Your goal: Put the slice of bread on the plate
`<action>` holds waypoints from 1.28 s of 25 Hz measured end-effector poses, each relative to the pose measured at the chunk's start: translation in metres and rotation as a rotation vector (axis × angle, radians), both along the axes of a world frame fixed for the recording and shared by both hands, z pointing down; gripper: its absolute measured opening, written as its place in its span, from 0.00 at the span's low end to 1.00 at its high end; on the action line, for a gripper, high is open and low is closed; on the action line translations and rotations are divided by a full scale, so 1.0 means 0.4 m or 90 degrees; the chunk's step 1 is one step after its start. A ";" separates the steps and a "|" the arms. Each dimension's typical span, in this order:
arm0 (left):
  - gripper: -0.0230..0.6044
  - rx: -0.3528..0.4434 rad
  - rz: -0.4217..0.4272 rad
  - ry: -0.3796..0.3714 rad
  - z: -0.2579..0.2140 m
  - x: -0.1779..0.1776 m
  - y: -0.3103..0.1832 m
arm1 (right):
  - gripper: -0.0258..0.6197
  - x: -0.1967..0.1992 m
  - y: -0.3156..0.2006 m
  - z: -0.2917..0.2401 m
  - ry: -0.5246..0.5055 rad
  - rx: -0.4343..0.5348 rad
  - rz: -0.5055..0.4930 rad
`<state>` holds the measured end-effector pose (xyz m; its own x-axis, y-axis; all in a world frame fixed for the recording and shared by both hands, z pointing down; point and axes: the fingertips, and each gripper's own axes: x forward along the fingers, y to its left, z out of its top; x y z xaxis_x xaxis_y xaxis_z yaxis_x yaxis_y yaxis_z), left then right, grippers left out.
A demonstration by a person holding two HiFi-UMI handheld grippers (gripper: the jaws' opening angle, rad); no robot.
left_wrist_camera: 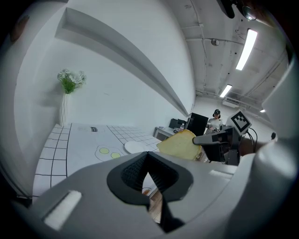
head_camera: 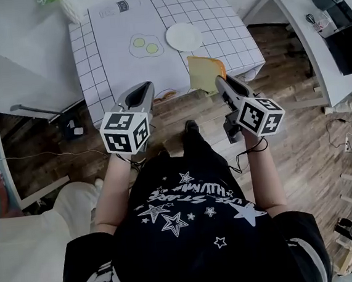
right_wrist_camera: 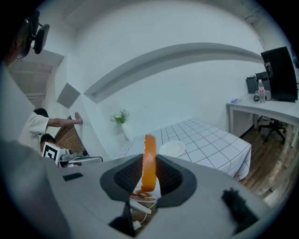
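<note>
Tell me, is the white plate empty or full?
Empty: the plate lies bare on the table; the right gripper holds the bread slice.

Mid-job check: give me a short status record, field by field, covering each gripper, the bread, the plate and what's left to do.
left gripper: jaws together, nothing between them
right gripper: shut on the bread slice, which stands edge-on between its jaws
bread position: in the air by the table's near edge, apart from the plate
plate: white, bare, on the table
also on table: fried egg to the left of the plate in the head view
remaining: bread slice not yet on the plate
</note>
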<state>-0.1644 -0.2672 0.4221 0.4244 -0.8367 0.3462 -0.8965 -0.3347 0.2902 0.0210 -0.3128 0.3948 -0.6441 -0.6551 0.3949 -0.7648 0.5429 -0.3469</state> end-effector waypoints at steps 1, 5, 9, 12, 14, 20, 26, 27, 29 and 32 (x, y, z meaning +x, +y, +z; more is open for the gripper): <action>0.05 -0.003 -0.004 -0.003 -0.010 0.009 -0.013 | 0.18 0.013 -0.020 -0.006 0.001 -0.003 -0.003; 0.05 -0.012 -0.022 -0.013 -0.020 0.028 -0.048 | 0.18 0.043 -0.093 -0.009 0.006 -0.006 -0.019; 0.05 -0.024 -0.057 -0.019 -0.011 0.019 -0.093 | 0.18 0.026 -0.188 0.001 0.002 -0.008 -0.053; 0.05 -0.028 -0.076 -0.023 -0.013 0.010 -0.144 | 0.18 0.008 -0.260 0.008 0.013 -0.005 -0.077; 0.05 -0.031 -0.092 -0.028 -0.014 0.003 -0.179 | 0.18 0.001 -0.304 0.013 0.026 0.001 -0.092; 0.05 -0.035 -0.122 -0.026 -0.016 0.005 -0.258 | 0.18 -0.010 -0.416 0.026 0.039 0.008 -0.130; 0.05 -0.036 -0.169 -0.021 -0.022 -0.023 -0.317 | 0.18 -0.048 -0.482 0.028 0.119 0.094 -0.210; 0.05 -0.036 -0.176 -0.022 -0.023 -0.025 -0.322 | 0.18 -0.058 -0.488 0.027 0.129 0.112 -0.230; 0.05 -0.036 -0.188 -0.023 -0.022 -0.031 -0.330 | 0.18 -0.074 -0.502 0.033 0.156 0.138 -0.258; 0.05 -0.041 -0.211 -0.025 -0.018 -0.048 -0.341 | 0.18 -0.099 -0.527 0.043 0.218 0.195 -0.298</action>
<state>-0.1835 -0.4036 0.4151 0.1178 -0.9029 0.4133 -0.9646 -0.0053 0.2635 -0.0185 -0.5235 0.4118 -0.7588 -0.4519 0.4690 -0.4639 0.8805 0.0978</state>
